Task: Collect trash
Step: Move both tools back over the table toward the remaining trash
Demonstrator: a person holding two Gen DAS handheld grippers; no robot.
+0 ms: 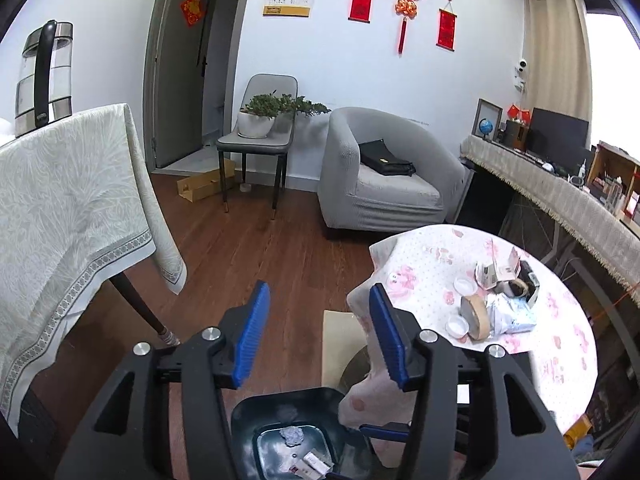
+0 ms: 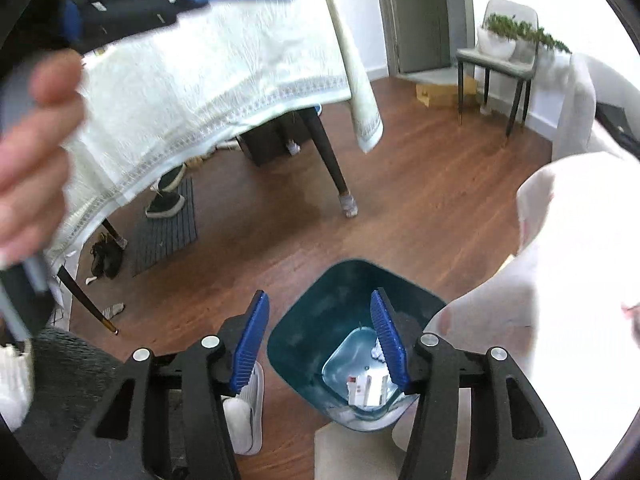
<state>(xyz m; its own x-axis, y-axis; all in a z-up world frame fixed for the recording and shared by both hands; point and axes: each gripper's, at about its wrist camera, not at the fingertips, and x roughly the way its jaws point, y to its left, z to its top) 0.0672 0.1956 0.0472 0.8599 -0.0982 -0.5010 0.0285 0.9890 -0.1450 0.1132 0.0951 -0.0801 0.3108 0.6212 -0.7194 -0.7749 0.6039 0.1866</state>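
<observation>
My left gripper (image 1: 320, 308) is open and empty above the wood floor, left of the round table with the pink cloth (image 1: 560, 360). On that table lie a tape roll (image 1: 476, 316), a silver-blue bag (image 1: 512, 314), small white lids (image 1: 466, 286) and a little carton (image 1: 490, 272). Below stands the dark teal bin (image 1: 280, 400), holding a crumpled paper (image 1: 292, 436) and a small box (image 1: 316, 462). My right gripper (image 2: 320, 312) hangs open and empty over the bin (image 2: 304, 332), where the box (image 2: 362, 390) and paper (image 2: 376, 354) lie at the bottom.
A table with a pale patterned cloth (image 1: 60, 208) and a kettle (image 1: 44, 76) stands on the left. A chair with a potted plant (image 1: 256, 120), a grey armchair (image 1: 384, 184) and a cardboard box (image 1: 204, 186) are farther back. A hand (image 2: 36, 140), shoes (image 2: 166, 200) and a slipper (image 2: 244, 420) show in the right wrist view.
</observation>
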